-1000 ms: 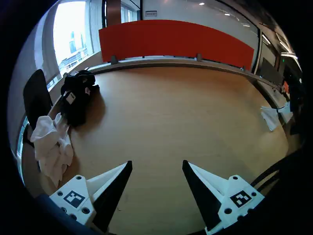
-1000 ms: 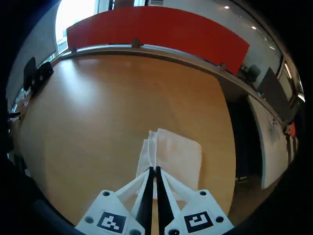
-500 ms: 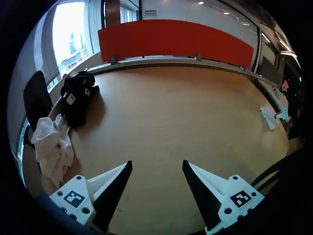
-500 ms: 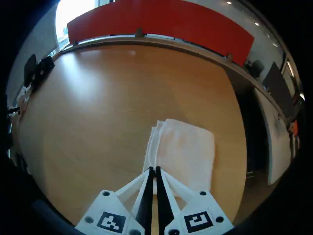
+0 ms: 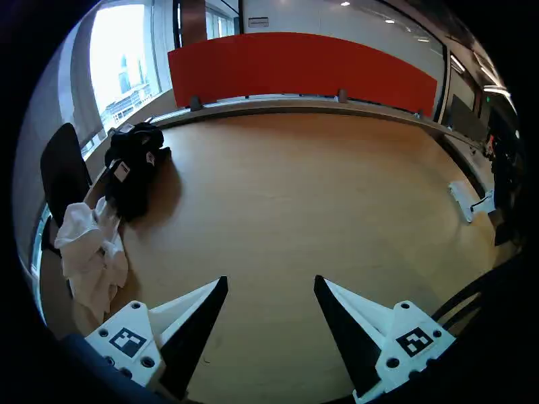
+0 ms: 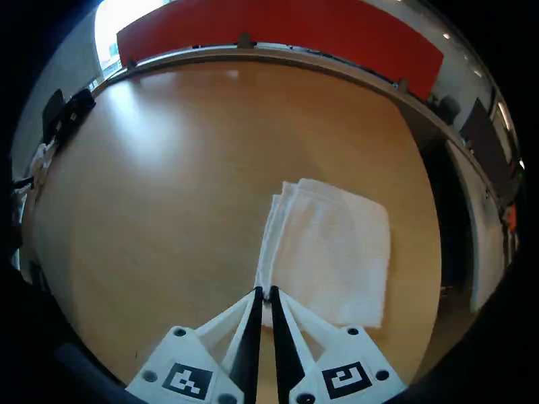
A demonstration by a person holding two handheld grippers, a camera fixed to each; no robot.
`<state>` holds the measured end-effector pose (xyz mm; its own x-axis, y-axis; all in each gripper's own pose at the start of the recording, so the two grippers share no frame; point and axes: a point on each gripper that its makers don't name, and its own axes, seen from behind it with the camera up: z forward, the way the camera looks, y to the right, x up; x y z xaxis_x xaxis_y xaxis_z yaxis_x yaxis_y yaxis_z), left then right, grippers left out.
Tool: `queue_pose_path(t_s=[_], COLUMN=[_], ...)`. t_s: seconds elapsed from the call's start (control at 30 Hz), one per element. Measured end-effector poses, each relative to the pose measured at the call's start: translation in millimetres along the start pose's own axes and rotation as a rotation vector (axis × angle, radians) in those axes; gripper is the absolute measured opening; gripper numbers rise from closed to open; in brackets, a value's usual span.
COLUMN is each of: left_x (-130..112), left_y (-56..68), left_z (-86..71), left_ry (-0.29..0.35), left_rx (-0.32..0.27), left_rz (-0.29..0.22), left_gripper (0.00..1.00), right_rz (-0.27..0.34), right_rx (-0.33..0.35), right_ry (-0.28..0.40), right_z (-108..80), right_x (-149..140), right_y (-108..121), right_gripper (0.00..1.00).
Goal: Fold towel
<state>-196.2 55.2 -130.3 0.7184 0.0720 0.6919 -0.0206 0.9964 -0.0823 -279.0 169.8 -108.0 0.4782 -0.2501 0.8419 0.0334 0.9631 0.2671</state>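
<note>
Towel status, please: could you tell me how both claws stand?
Right claw shut on edge of folded towel, flat on table. Left claw open, empty. Black bag and white cloths at table's side, not obstructing.

- A light wooden table [image 5: 303,195] spreads wide, its far edge curved.
- A red partition panel [image 5: 303,64] stands along that far edge.
- Bright windows [image 5: 124,64] on the left throw daylight on the tabletop.
- A black chair [image 5: 62,168] stands beside the table's left edge.
- Ceiling lights [image 5: 346,5] glow overhead.

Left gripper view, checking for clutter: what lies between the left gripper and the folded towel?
Nothing but bare wooden table between left gripper and folded towel, in the left gripper view.
</note>
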Motion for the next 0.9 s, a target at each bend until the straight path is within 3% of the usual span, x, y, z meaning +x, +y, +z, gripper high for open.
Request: queue_pose_path(t_s=[0.37,0.73,0.8,0.9], left_x=[-0.1,0.8,0.9,1.9], left_y=[-1.1,-0.3,-0.2,0.0], left_z=[-0.1,0.9,1.0,0.8], left_ry=[-0.003,-0.004,-0.005,-0.003], left_rx=[0.006,0.006,0.006,0.007], left_rz=[-0.005,-0.003,-0.003,-0.003], left_gripper=[0.95,0.95,0.95,0.95], right_rz=[0.006,-0.003,-0.002,0.002], right_rx=[0.025,0.045,0.046,0.048], right_ry=[-0.019,-0.022,-0.02,-0.016], right_z=[4.5,3.7,3.0,1.8], right_x=[-7.4,-8.4,-8.3,-7.7], right_y=[-1.3,-2.7,-2.5,-2.4], right_gripper=[0.19,0.2,0.25,0.5])
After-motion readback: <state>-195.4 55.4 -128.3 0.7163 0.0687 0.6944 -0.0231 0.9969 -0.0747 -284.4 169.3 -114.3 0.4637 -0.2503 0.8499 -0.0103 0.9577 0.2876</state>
